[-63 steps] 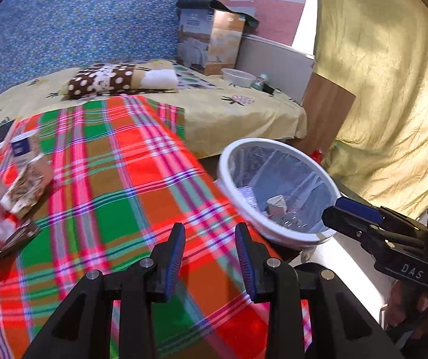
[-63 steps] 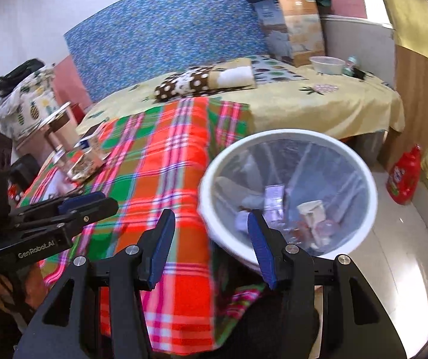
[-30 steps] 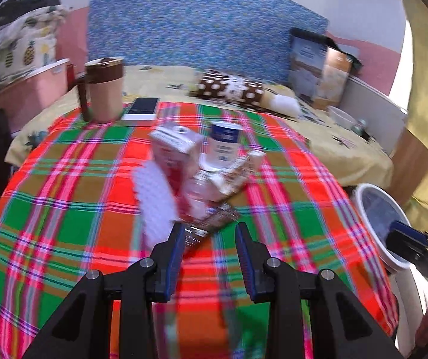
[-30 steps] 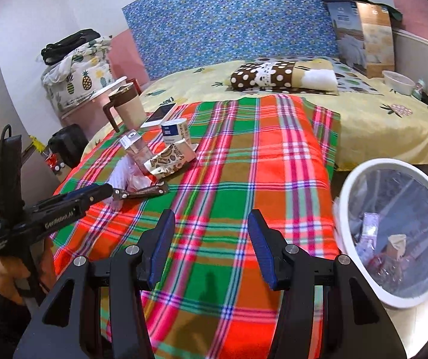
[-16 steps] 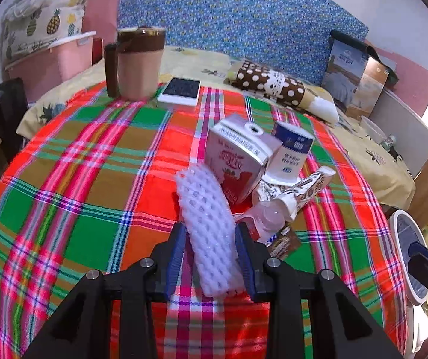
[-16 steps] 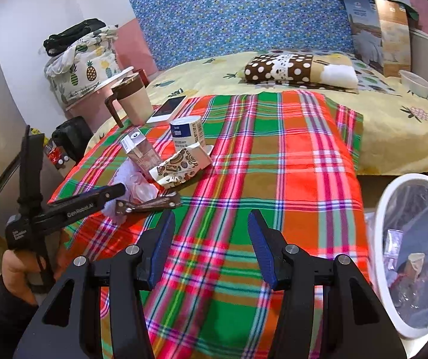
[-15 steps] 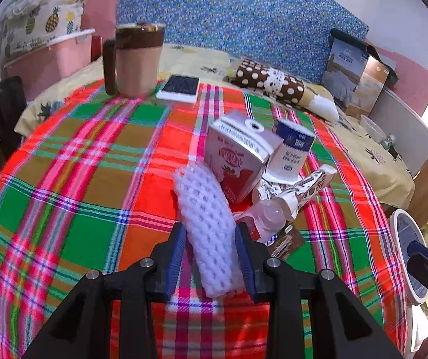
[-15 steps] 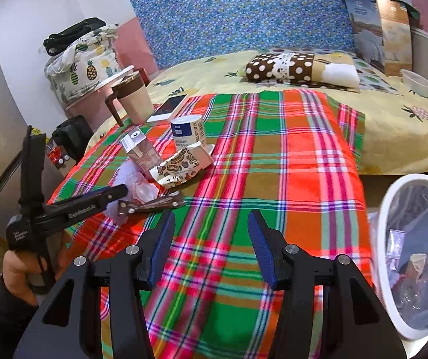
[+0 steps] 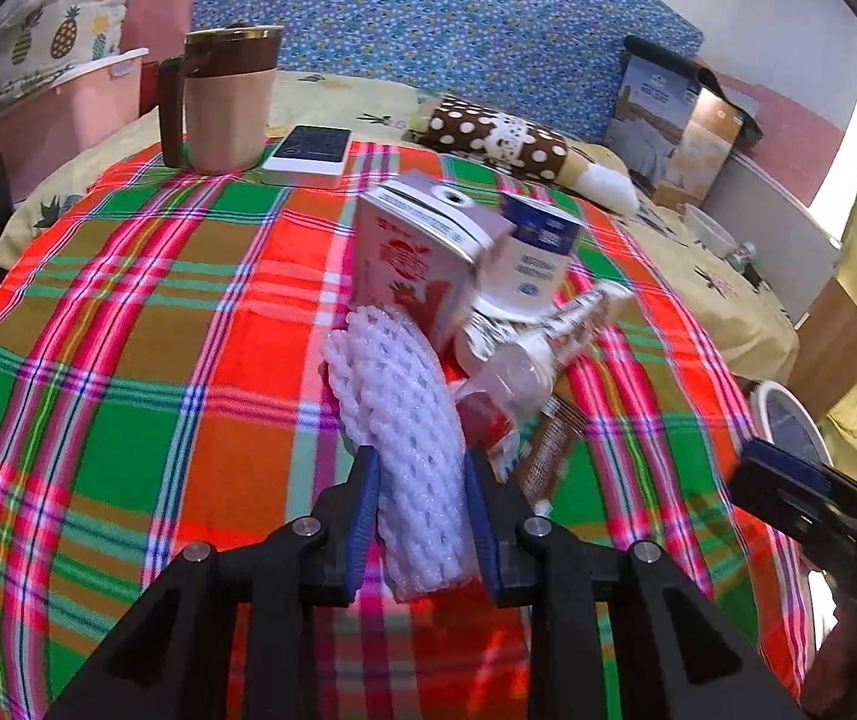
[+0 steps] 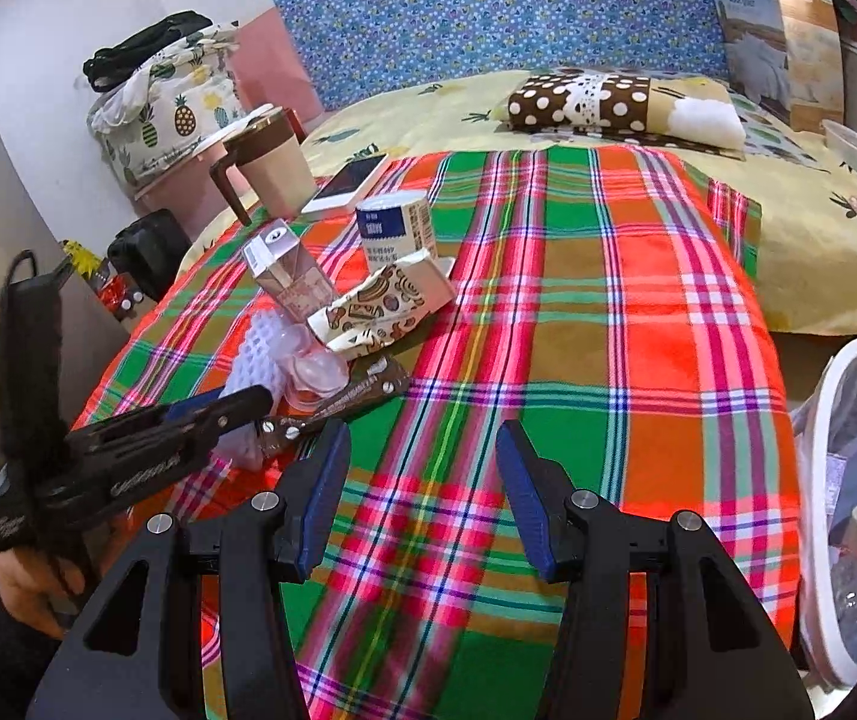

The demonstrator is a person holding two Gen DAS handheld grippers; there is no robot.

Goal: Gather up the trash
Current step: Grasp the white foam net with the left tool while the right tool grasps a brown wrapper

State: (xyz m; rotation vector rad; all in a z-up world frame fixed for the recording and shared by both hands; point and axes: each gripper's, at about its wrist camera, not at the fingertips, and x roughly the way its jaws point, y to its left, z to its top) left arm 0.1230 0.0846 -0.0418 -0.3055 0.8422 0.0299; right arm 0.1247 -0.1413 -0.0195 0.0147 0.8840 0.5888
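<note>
My left gripper (image 9: 422, 504) has just been closing and, it seems, pinches the white foam mesh sleeve (image 9: 404, 432); my right gripper (image 10: 422, 486) hangs spread above the plaid cloth (image 10: 578, 324).

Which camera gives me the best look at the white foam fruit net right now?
Left wrist view: the white foam net fills the centre between the left gripper pads, which have just been closing. Right wrist view shows only part of it, behind that gripper.
</note>
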